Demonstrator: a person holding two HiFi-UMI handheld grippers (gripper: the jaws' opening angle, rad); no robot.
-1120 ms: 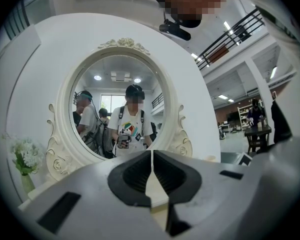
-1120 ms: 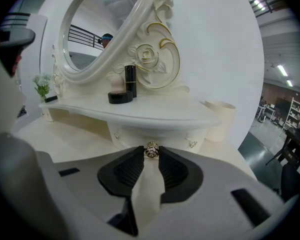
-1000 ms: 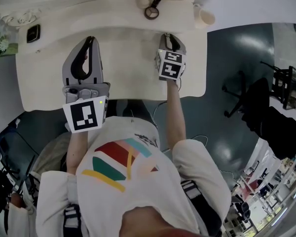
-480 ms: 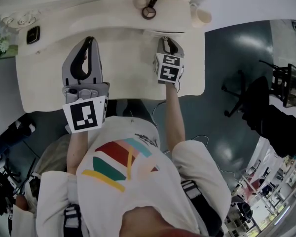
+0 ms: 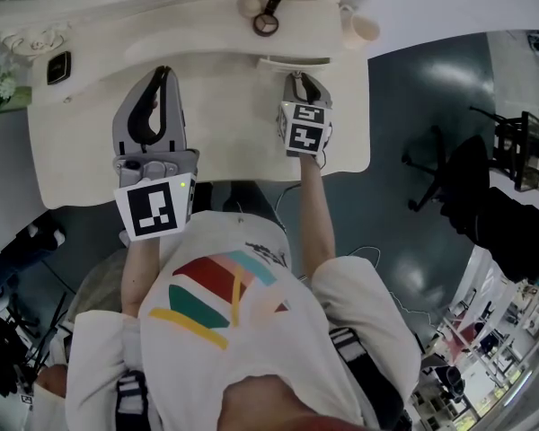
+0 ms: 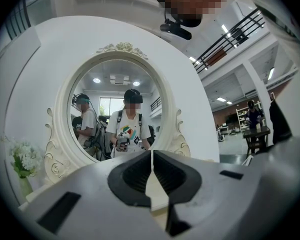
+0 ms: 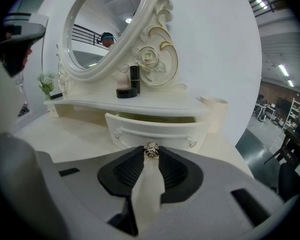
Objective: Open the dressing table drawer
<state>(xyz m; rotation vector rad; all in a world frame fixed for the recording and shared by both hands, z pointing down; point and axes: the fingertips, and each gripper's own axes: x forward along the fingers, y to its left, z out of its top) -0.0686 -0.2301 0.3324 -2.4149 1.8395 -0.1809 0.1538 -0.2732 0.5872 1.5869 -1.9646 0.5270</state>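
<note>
Although the cream-white wooden dressing table fills the upper part of the head view, work is confined to its right side. The oval mirror in a white carved frame stands at the back of the tabletop and plays no part in the task.

Progress: the curved cream drawer sits under the narrow raised shelf, right of centre. Its front stands slightly forward of the shelf edge, and a thin strip of the interior shows above it. Judged from this, the drawer is started but only partly open; most of the pull remains to be done.

Pose, right side: the right forearm is stretched forward over the tabletop. The right gripper slopes downward toward the drawer front, and its two dark ribbed pads are closed narrowly on the small round metal knob at the middle of the front.

Pose, left side: the left gripper is held level above the left of the tabletop, facing the mirror. Its jaws are pressed together with nothing between them, well apart from the drawer.
</note>
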